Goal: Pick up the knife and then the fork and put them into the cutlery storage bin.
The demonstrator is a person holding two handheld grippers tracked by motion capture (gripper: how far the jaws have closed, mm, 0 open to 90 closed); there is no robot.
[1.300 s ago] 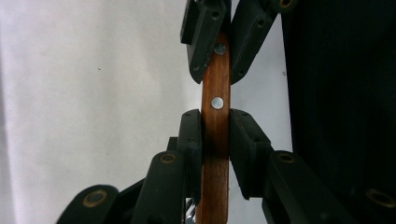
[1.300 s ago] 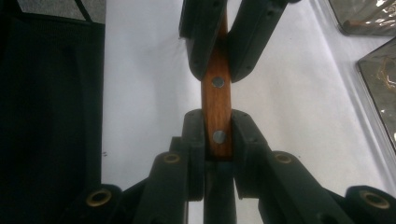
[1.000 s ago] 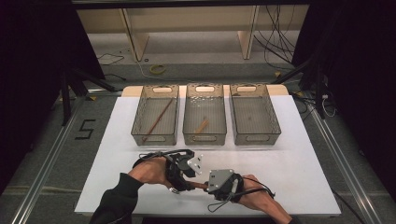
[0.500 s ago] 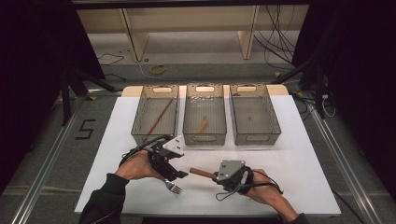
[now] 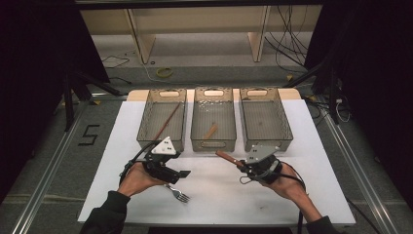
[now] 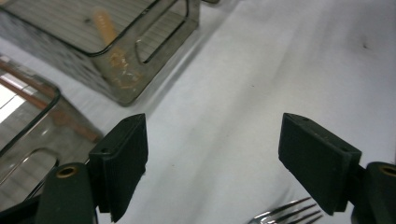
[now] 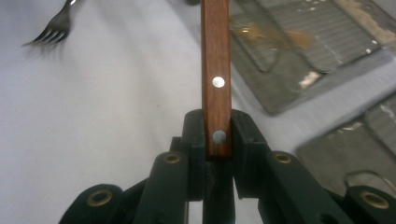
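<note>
The right gripper (image 7: 218, 140) clamps a wooden handle (image 7: 215, 70) between its jaws. The left gripper (image 6: 212, 158) is spread wide, a fork (image 6: 285, 215) lying just below its fingertips.

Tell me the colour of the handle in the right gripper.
Reddish-brown wood handle with two silver rivets, clearest in the right gripper view.

A brown wooden handle (image 7: 215, 70) with two metal rivets sticks straight out from the right gripper (image 7: 217, 135), clamped between its jaws. A metal fork (image 5: 178, 193) lies flat just below the left gripper (image 6: 212, 163).
</note>
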